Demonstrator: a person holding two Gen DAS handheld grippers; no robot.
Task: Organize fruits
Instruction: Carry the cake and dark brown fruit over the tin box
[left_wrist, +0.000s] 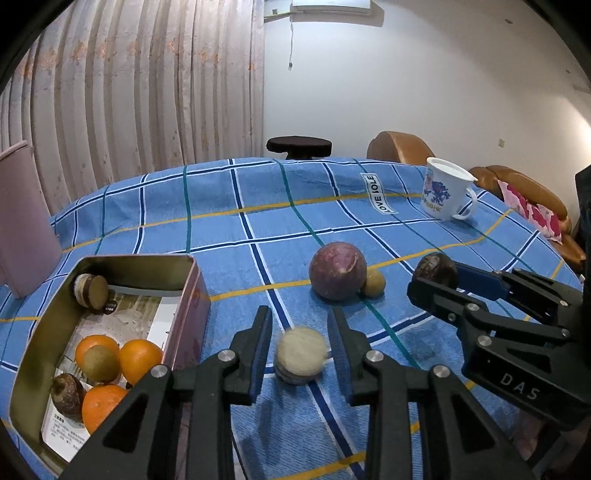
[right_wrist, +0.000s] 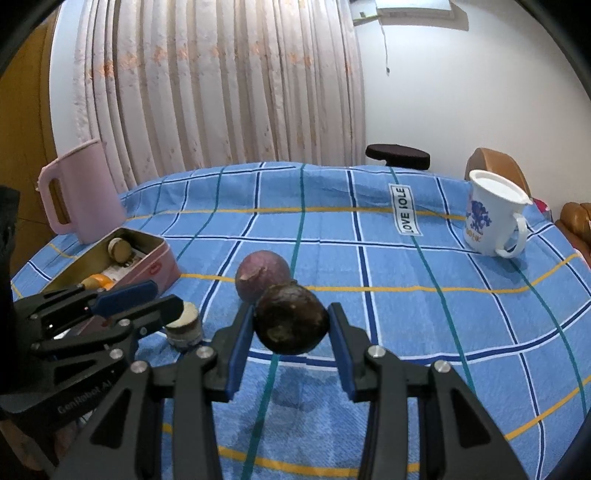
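Mug (right_wrist: 493, 218), jug (right_wrist: 79, 192) far; purple fruit (right_wrist: 263, 275) behind right tool (right_wrist: 291, 325).

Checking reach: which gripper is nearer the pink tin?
Left. The left gripper hovers open around a pale round item just beside the pink tin; the right gripper, shut on a dark fruit, sits farther off.

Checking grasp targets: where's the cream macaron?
Left wrist view: cream macaron sits on the tablecloth between the open left gripper fingers, right of the tin.

Blk grippers (left_wrist: 300, 332) — blue pads, silver screws.
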